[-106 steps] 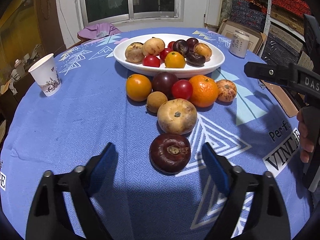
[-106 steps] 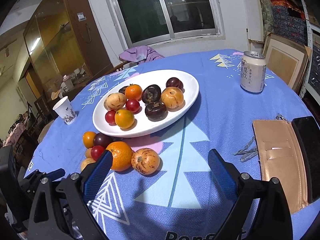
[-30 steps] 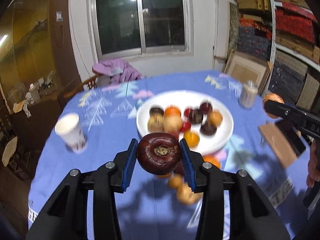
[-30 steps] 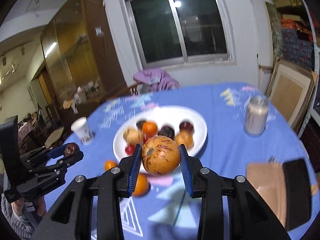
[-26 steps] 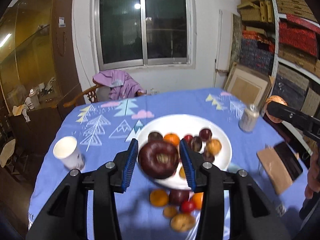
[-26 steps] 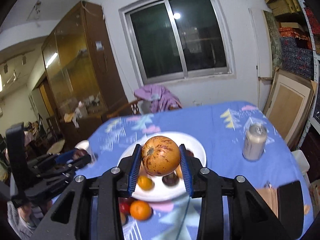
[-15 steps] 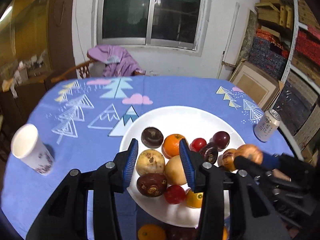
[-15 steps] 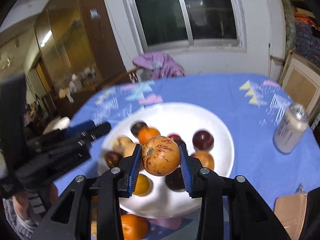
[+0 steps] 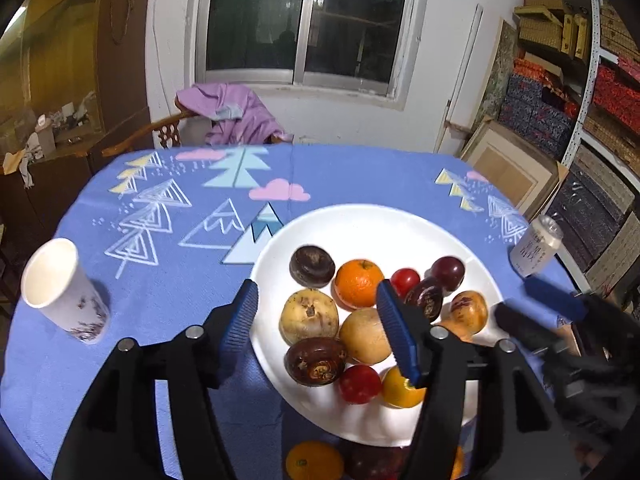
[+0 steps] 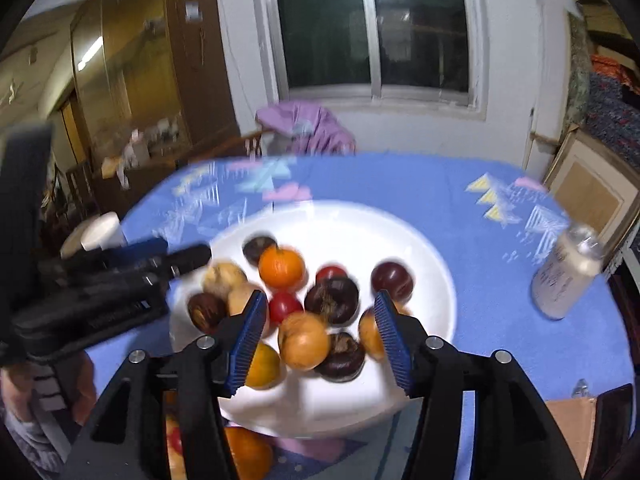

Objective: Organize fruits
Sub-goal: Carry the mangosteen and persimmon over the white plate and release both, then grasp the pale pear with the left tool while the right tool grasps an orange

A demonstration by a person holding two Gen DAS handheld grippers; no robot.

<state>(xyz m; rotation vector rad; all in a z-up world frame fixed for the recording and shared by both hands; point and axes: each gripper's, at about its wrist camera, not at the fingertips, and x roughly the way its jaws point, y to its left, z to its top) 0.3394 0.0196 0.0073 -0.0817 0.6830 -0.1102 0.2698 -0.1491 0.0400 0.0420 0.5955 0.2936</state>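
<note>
A white plate (image 9: 360, 220) on the blue tablecloth holds several fruits. My left gripper (image 9: 320, 328) hangs over its near left side. Its jaws are opening with nothing between them. Under them a dark brown fruit (image 9: 316, 360) lies on the plate. My right gripper (image 10: 320, 340) hovers over the plate's near side, jaws opening. A speckled orange fruit (image 10: 304, 340) sits blurred between the pads, touching neither. The left wrist view shows that fruit (image 9: 466, 312) beside the right gripper (image 9: 516, 298). The left gripper (image 10: 176, 256) reaches in from the left in the right wrist view.
An orange (image 9: 314, 462) and a dark fruit (image 9: 372, 464) lie on the cloth before the plate. A paper cup (image 9: 60, 288) stands at the left, a drink can (image 9: 536, 248) at the right. A tan wallet (image 10: 572, 432) lies near right. A chair with purple cloth (image 9: 232, 116) stands behind the table.
Both grippers came forward over the plate. The left let go of the dark brown fruit, which now lies on the plate. The right jaws spread and the speckled fruit came loose.
</note>
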